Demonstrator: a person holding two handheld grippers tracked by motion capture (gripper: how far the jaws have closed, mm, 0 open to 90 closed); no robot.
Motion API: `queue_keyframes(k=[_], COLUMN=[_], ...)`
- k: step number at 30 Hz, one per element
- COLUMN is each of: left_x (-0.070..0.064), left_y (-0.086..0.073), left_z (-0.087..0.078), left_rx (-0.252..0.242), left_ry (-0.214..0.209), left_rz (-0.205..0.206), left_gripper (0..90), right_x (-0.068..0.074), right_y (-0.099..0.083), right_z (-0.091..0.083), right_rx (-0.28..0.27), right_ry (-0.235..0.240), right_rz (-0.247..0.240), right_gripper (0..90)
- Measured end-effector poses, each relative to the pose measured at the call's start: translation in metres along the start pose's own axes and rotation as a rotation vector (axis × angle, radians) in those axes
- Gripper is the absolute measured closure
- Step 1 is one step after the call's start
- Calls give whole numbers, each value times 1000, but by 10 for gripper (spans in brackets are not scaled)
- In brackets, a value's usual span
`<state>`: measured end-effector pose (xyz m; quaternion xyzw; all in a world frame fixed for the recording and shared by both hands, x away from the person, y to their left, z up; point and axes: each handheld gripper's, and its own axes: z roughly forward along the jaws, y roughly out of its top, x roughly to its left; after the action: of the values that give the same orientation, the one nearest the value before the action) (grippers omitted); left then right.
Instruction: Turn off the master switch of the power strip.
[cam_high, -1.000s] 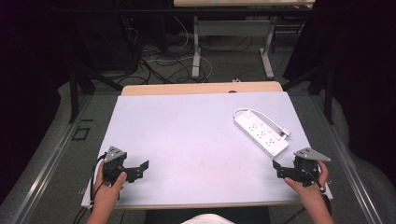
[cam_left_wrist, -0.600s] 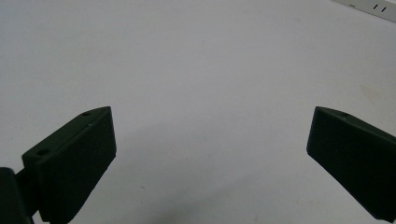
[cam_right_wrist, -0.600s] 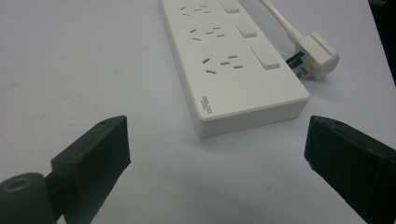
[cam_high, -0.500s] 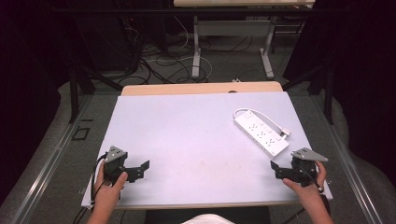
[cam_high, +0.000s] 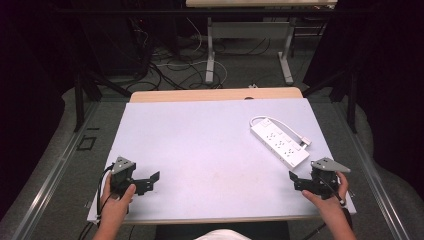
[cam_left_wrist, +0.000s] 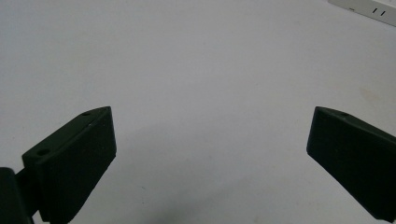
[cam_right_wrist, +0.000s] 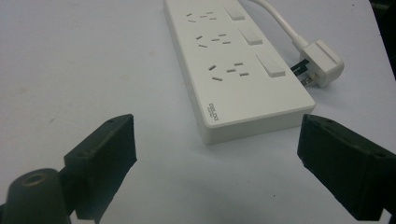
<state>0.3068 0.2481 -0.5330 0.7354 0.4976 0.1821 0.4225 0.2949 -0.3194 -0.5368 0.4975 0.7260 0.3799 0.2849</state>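
A white power strip (cam_high: 279, 142) lies on the right half of the white table (cam_high: 200, 140), its cord looped back and its plug (cam_high: 304, 142) resting beside it. My right gripper (cam_high: 296, 181) sits near the front right corner, open, a short way in front of the strip. In the right gripper view the power strip (cam_right_wrist: 233, 65) and the plug (cam_right_wrist: 322, 60) lie just beyond the open right gripper (cam_right_wrist: 217, 140), with nothing between the jaws. Near the front left corner my left gripper (cam_high: 149, 182) is also open and empty. The left gripper (cam_left_wrist: 210, 140) hovers over bare tabletop, with a corner of the power strip (cam_left_wrist: 369, 5) far off.
A strip of wooden tabletop (cam_high: 215, 95) shows behind the white surface. Beyond it on the floor are desk legs (cam_high: 210, 50) and loose cables (cam_high: 170, 65). Dark curtains close in both sides.
The right gripper has edged slightly left, toward the near end of the power strip. The left gripper has hardly moved. Both stay open.
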Motion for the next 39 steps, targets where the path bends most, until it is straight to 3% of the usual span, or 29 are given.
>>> queue_keyframes(k=[3,6,11,12,20,25,31,39], left_x=[0,0,1,1,1,1,1,2], left_y=[0,0,0,0,0,0,0,0], left_z=[0,0,0,0,0,0,-1,-1], left_rx=[0,1,2,2,-2,-3,-1,-5], left_ry=[0,-2,2,2,3,5,3,5], left_rz=[1,0,2,2,-1,-2,-3,-3], left_gripper=[15,15,15,15,16,16,16,17], right_x=[2,2,6,5,7,8,9,9], right_y=[2,4,8,9,13,16,21,26], right_z=[0,3,5,6,5,7,10,12], right_rx=[5,-8,2,-2,2,5,18,31], right_ry=[17,18,27,30,45,60,82,94], right_rz=[21,0,8,-15,-9,-20,-68,-76], right_gripper=[120,133,145,146,151,164,221,261])
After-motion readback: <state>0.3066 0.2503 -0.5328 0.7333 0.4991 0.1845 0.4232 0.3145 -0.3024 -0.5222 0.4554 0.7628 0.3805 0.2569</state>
